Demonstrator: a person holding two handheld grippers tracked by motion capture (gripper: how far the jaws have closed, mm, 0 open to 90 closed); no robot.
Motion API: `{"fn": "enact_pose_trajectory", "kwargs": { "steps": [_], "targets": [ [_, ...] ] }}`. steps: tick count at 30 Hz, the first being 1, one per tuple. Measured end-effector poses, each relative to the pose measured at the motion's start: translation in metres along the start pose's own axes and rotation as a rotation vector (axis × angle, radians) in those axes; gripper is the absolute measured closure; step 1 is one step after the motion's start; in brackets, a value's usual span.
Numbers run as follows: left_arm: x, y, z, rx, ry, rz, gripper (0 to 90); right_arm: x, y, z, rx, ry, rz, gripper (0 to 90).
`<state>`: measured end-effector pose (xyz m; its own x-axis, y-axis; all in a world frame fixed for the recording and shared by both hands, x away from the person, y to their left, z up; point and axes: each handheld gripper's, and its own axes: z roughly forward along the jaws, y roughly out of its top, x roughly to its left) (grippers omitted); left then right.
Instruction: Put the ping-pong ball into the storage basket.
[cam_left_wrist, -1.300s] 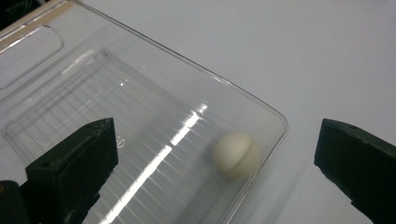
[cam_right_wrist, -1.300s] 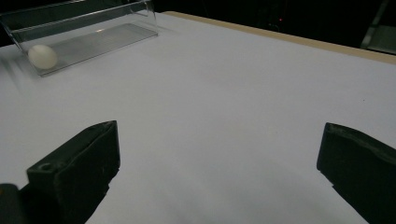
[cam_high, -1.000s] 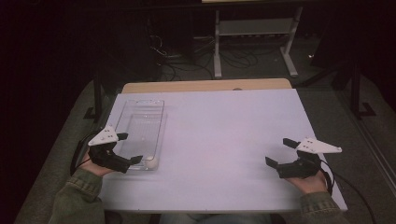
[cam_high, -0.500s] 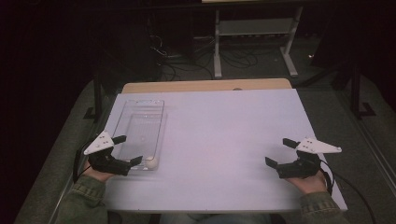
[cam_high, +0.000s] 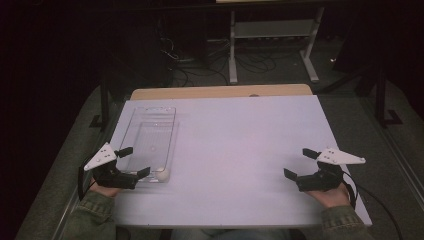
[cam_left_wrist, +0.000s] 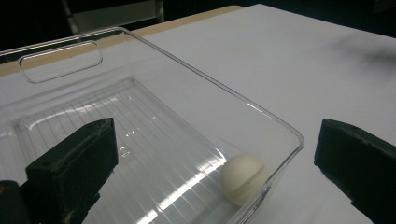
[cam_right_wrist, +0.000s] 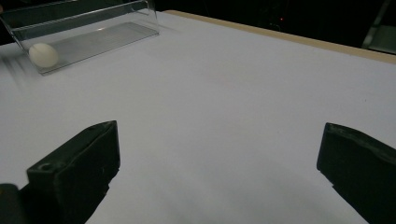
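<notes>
- Both my grippers are spread wide and hold nothing: my left gripper (cam_high: 134, 162) sits at the near end of the clear tray (cam_high: 131, 134), my right gripper (cam_high: 301, 164) hovers over bare table (cam_high: 240, 150), far across.
- Since a second ago my left hand has drawn back toward me; I judge the drop is done.
- Just ahead of my left jaws, the white ball (cam_left_wrist: 243, 179) rests in the tray's near corner, against the wall.
- Nothing stands between.
</notes>
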<state>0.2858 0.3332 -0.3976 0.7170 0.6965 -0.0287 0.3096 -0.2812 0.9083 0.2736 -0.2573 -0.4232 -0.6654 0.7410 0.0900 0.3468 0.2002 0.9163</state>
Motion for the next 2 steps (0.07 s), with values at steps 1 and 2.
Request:
{"fn": "enact_pose_trajectory", "kwargs": {
  "steps": [1,2],
  "targets": [
    [-0.0003,0.0000,0.0001,0.002,0.001,0.004,0.0,-0.0001,0.0000,0.0001,0.001,0.000,-0.001,0.0],
    [-0.0005,0.0000,0.0001,0.003,0.001,0.006,0.0,-0.0002,0.0000,0.0004,0.002,0.000,-0.001,0.0]
  ]
}}
